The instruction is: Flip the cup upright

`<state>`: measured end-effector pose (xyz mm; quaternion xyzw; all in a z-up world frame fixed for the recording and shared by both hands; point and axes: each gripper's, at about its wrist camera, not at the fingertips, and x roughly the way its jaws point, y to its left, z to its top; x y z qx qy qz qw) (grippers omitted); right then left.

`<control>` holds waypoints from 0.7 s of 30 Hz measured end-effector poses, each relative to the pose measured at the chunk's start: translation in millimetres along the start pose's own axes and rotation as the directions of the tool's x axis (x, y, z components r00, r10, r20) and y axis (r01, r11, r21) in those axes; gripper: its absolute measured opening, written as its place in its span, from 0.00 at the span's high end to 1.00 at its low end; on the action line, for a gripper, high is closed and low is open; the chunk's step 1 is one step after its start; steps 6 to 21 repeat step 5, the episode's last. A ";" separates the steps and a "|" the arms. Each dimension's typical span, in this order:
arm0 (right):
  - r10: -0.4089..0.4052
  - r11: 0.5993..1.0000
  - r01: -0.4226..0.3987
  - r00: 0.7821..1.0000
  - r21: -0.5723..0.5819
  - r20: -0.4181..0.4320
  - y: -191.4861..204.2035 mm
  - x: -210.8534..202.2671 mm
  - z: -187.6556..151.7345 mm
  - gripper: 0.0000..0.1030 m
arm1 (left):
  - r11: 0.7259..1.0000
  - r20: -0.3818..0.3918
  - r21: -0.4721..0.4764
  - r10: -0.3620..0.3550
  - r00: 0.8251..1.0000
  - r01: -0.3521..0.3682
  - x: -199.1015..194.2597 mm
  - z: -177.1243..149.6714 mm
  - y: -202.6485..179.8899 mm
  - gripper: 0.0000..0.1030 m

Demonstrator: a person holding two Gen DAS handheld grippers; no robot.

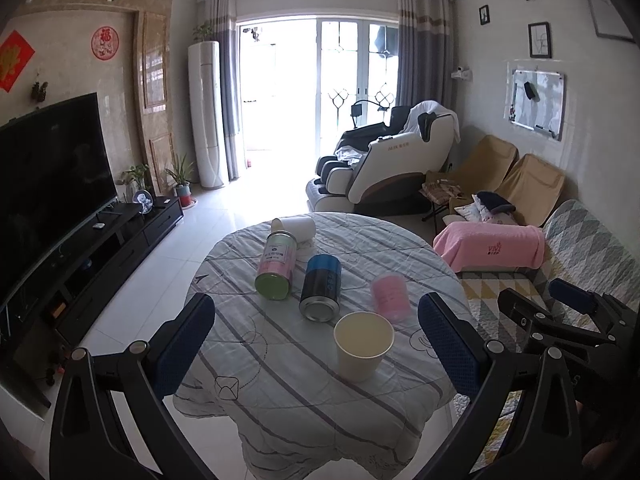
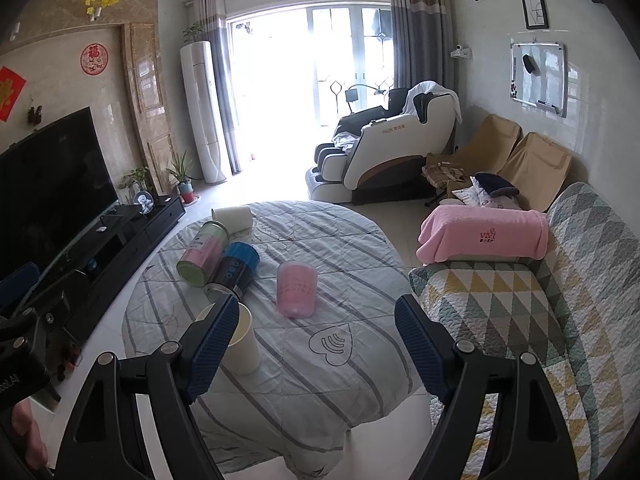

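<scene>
A cream paper cup (image 1: 363,345) stands upright on the cloth-covered round table (image 1: 288,392); in the right wrist view the paper cup (image 2: 245,344) is partly hidden behind my right gripper's left finger. A pink translucent cup (image 1: 390,295) stands upside down, mouth on the cloth, also in the right wrist view (image 2: 297,289). A white cup (image 1: 294,227) lies on its side at the far edge. My left gripper (image 1: 316,354) is open and empty, held above the near table edge. My right gripper (image 2: 314,352) is open and empty, and shows in the left wrist view (image 1: 560,312).
A pink-and-green can (image 1: 275,266) and a blue-and-black can (image 1: 321,288) lie on their sides mid-table. A quilted sofa (image 2: 520,320) with a pink towel (image 2: 484,238) stands right of the table. A TV stand (image 1: 100,240) runs along the left. A massage chair (image 1: 384,160) is beyond.
</scene>
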<state>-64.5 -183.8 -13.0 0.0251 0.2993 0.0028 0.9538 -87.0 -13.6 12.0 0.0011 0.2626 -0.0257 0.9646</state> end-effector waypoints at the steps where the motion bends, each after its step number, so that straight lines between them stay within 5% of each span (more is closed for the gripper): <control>1: -0.001 1.000 0.001 1.000 -0.001 0.000 0.0 0.0 0.1 0.21 | 1.000 -0.001 0.000 0.001 1.000 -0.001 0.2 0.0 0.0 0.00; 21: 0.001 1.000 -0.001 1.000 0.000 -0.003 -0.8 -0.1 0.2 0.21 | 1.000 -0.006 -0.001 0.004 1.000 -0.004 2.5 -2.0 -0.1 0.00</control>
